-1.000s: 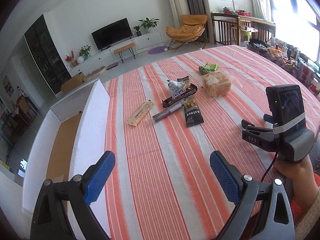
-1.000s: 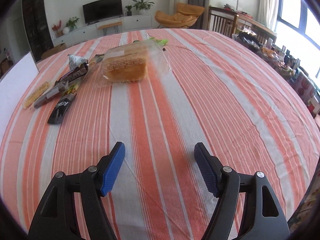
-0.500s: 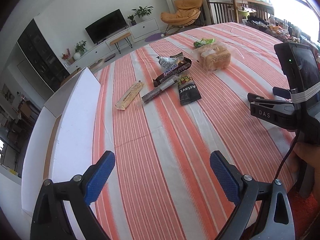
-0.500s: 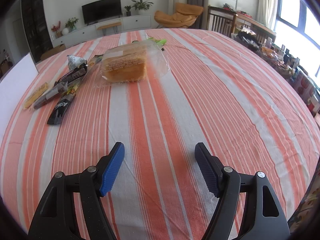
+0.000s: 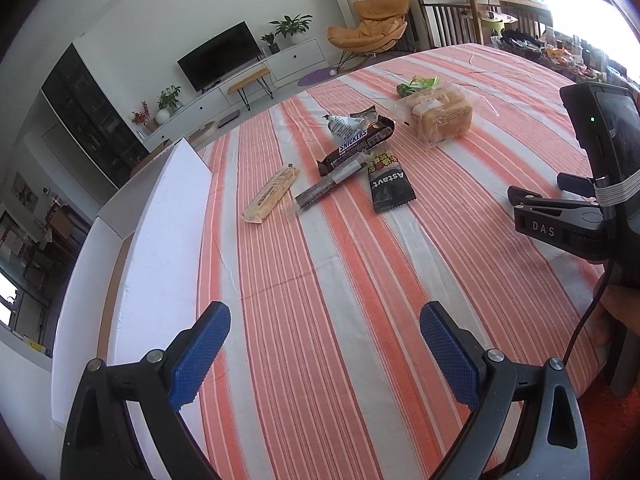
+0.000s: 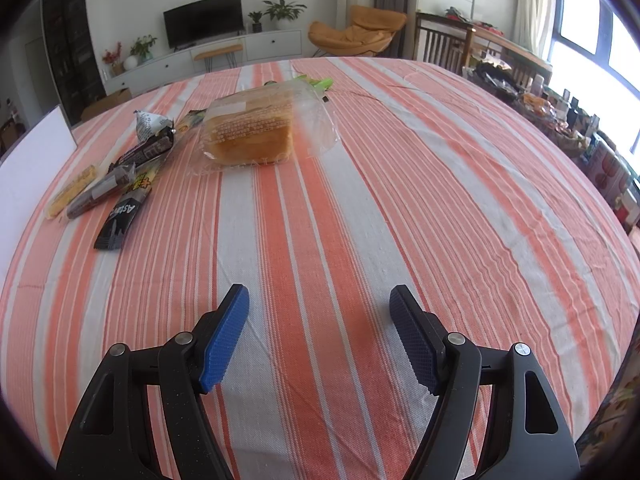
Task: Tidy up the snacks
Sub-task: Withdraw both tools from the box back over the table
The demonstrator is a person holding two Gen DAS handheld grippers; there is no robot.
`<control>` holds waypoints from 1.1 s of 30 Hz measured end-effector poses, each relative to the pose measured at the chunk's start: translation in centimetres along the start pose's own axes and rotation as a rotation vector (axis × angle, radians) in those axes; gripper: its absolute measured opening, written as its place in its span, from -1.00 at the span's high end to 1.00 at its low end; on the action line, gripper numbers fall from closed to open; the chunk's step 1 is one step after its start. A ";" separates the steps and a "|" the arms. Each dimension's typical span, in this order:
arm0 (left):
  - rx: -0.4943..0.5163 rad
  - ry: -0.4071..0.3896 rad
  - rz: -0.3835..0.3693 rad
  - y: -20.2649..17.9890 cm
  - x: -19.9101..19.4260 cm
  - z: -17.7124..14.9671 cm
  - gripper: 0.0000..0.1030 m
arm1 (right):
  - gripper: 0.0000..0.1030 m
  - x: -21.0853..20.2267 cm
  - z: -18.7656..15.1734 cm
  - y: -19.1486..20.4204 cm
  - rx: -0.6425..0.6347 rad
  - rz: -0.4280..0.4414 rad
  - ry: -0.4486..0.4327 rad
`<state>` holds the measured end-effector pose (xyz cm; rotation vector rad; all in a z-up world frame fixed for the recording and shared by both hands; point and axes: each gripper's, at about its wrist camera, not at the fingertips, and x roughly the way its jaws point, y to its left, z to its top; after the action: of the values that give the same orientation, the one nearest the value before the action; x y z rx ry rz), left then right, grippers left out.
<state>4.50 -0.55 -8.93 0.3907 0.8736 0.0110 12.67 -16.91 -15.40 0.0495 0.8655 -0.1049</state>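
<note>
Left wrist view: the snacks [image 5: 352, 160] are seen bunched on the striped bench [image 5: 320, 280] at twelve o'clock, none yet placed in the white box [image 5: 160, 240] at nine o'clock. Nothing is judged sorted. The left hand-held gripper [image 5: 324, 356] and right hand-held gripper [image 6: 320, 336] are held wide and empty.

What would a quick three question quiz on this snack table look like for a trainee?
1. True or false: the left gripper holds a snack.
2. Which snack lies nearest the white box? A) bagged bread B) yellow bar C) Snickers bar
3. Fill in: the tablecloth has orange and ____ stripes.

Key: 1 false, its fingers stand apart with nothing between them. 2 B. 3 white.
</note>
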 end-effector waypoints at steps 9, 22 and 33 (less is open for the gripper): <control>-0.013 0.048 -0.031 0.0 1.8 -0.5 -0.85 | -0.47 0.0 0.0 0.0 0.000 0.000 0.000; -0.191 0.190 -0.291 1.7 7.9 -2.1 -0.87 | -0.47 0.0 0.0 0.0 0.001 0.001 0.000; -0.206 0.161 -0.279 1.9 8.1 -2.4 -1.00 | -0.48 0.0 0.0 0.1 0.004 0.006 -0.001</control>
<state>8.22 3.35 -15.74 0.0736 1.0698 -0.1256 12.68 -16.83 -15.46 0.0563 0.8645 -0.1010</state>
